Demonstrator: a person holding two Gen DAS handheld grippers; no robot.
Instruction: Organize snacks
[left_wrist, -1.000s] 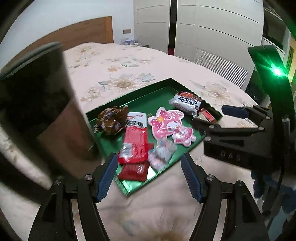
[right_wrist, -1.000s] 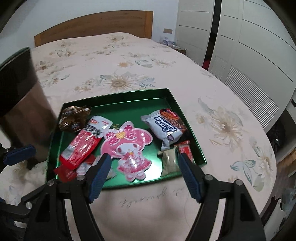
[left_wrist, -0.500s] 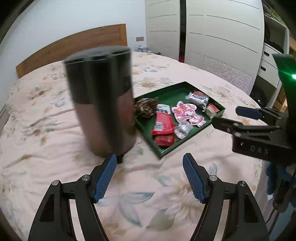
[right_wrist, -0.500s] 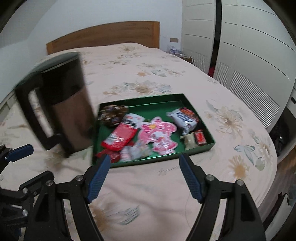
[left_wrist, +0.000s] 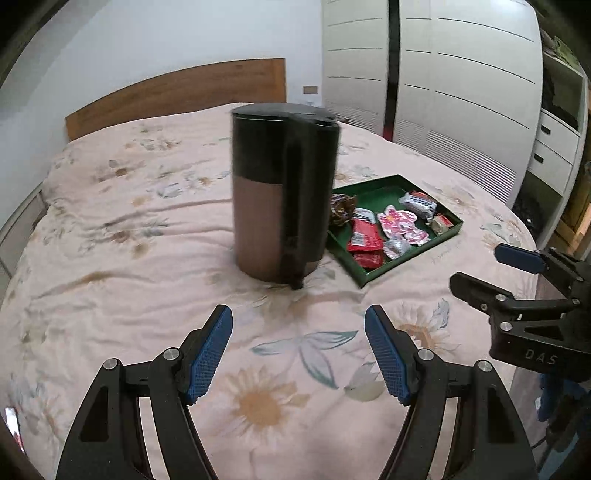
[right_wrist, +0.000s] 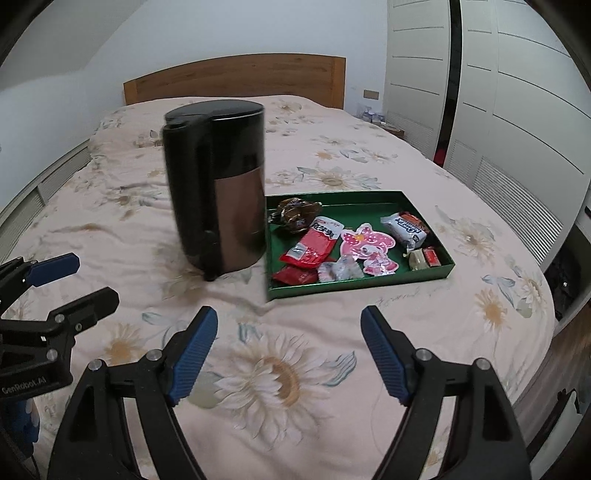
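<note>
A green tray (right_wrist: 354, 286) lies on the bed and holds several snacks: a red packet (right_wrist: 314, 247), a pink character packet (right_wrist: 365, 245), a white cookie pack (right_wrist: 406, 227) and a brown wrapped sweet (right_wrist: 293, 214). The tray also shows in the left wrist view (left_wrist: 413, 258). A tall black and bronze kettle (right_wrist: 218, 199) stands upright just left of the tray. My left gripper (left_wrist: 299, 350) is open and empty, well short of the kettle (left_wrist: 280, 192). My right gripper (right_wrist: 288, 350) is open and empty, short of the tray.
The bed has a floral sheet (right_wrist: 280, 373) and a wooden headboard (right_wrist: 236, 77). White wardrobe doors (right_wrist: 498, 96) stand at the right. The bed's edge (right_wrist: 546, 295) drops off to the right of the tray.
Both grippers have pulled back and up from the tray. The kettle and much more of the bed have come into view. Both stay open and empty.
</note>
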